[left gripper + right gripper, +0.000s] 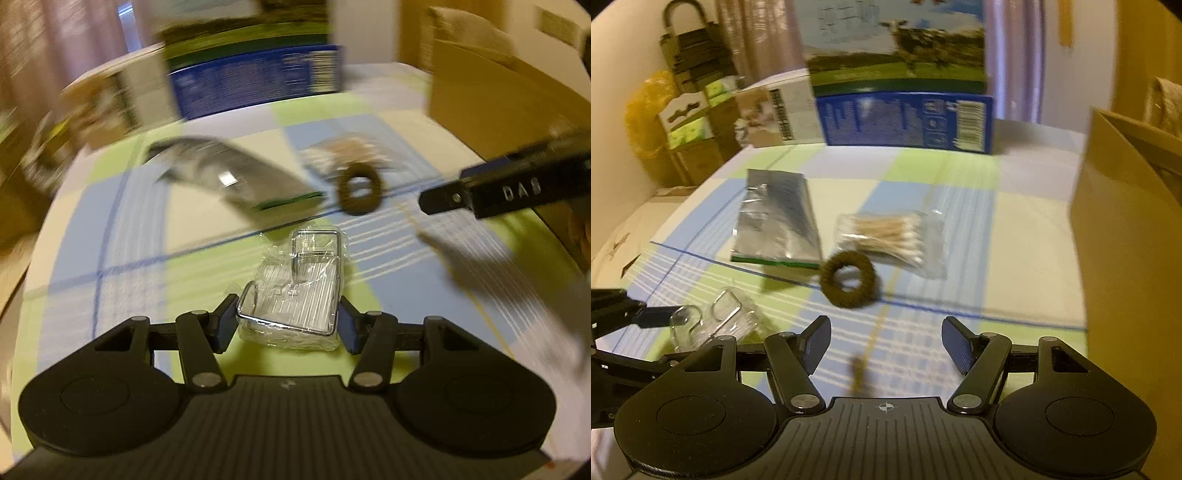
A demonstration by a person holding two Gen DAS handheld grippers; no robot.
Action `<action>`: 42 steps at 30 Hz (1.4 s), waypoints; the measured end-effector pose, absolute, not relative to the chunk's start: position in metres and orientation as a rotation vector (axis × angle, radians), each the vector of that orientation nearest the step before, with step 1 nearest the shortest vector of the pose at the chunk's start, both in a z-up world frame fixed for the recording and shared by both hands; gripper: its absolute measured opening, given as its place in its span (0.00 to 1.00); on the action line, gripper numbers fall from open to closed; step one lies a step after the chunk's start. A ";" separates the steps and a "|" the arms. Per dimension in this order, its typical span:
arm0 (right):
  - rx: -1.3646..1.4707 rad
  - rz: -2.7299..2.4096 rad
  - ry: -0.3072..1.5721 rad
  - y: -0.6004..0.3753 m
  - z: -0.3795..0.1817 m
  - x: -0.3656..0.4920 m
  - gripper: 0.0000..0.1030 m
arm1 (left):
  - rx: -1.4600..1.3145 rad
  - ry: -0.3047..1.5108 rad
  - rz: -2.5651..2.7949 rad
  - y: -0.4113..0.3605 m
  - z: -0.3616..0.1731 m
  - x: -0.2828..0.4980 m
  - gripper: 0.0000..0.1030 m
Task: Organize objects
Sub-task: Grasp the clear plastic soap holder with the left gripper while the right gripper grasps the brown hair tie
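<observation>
Surface: checked cloth (960, 177) in green, blue and cream squares, covering the work area.

Item 1. Left gripper (287, 320): its 2 blue-padded fingers (226, 322) press against both sides of a clear plastic packet of chrome wire hooks (295, 291), clamped at the packet's near end. In the right wrist view this packet (720, 321) sits at the far left, close to the cloth's near left edge. Whether it is lifted or resting on the cloth cannot be told.

Item 2. Silver foil pouch (775, 218): flat, left of centre, green strip along its near edge.

Item 3. Dark olive hair tie (849, 280): a ring, just beside the pouch's near right corner and touching or nearly touching the bag of cotton swabs (890, 236) behind it.

Item 4. Right gripper (885, 345): jaws spread wide, nothing between them, bare cloth beneath. The hair tie lies just ahead of the fingertips.

Item 5. Blue carton (905, 122): upright along the far edge, a white box (775, 114) to its left.

Item 6. Brown cardboard box (1123, 221): walls off the right side.

Open room: a bare band of cloth between the swabs and the cardboard box, and between the items and the cartons.
</observation>
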State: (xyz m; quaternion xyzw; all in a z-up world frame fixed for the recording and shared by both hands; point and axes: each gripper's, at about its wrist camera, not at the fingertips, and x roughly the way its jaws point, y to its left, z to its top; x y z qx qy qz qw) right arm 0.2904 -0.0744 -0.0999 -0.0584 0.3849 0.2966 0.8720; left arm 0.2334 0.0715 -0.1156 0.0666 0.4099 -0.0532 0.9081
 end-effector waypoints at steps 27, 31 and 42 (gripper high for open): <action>-0.414 0.708 0.625 -0.008 -0.145 0.306 0.40 | 0.137 0.771 -0.012 0.095 -0.118 0.241 0.63; -0.402 0.700 0.628 -0.009 -0.143 0.306 0.22 | 0.162 0.762 -0.022 0.093 -0.118 0.240 0.63; -0.312 0.672 0.698 -0.020 -0.134 0.306 0.14 | 0.203 0.762 -0.029 0.092 -0.122 0.245 0.51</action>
